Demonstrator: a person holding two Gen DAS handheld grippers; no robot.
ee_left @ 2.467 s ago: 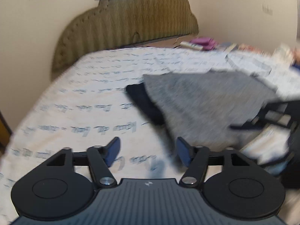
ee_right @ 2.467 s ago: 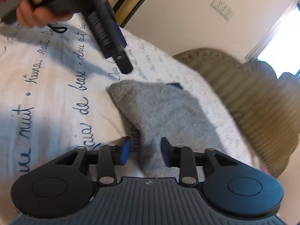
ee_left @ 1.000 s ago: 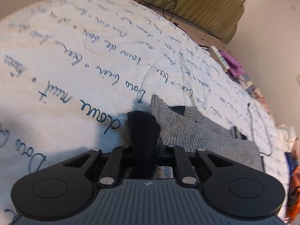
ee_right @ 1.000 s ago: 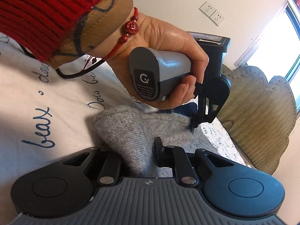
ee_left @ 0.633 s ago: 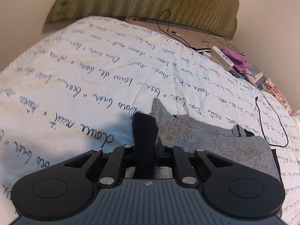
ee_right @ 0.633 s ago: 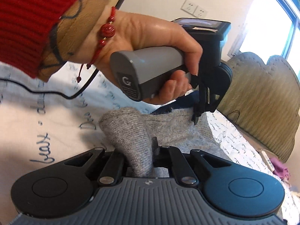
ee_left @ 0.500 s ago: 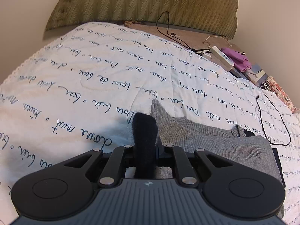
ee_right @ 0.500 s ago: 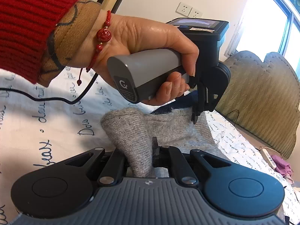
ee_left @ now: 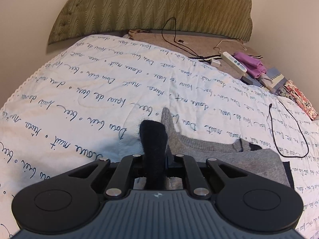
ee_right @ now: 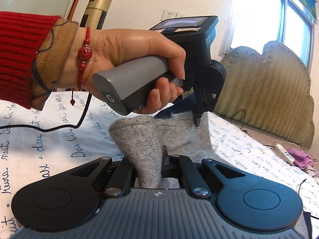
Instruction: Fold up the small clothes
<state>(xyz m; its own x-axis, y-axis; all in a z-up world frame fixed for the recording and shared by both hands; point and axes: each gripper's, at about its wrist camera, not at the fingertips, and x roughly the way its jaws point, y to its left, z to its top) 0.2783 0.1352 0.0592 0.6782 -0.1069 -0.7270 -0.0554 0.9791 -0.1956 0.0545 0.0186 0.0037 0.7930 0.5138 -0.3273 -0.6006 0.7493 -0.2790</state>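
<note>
Both grippers clamped on the garment, lifting its edge off the bed

Left wrist view: the left gripper (ee_left: 154,159), open 2.5 s ago, now pinches the dark navy woollen trim (ee_left: 153,137) of the grey knitted small garment (ee_left: 229,159), which lies at 3 o'clock on the white script-printed bedspread (ee_left: 99,91).
Right wrist view: the right gripper (ee_right: 148,159) now clamps a grey bunch (ee_right: 139,139); I judge a fold is beginning.
</note>
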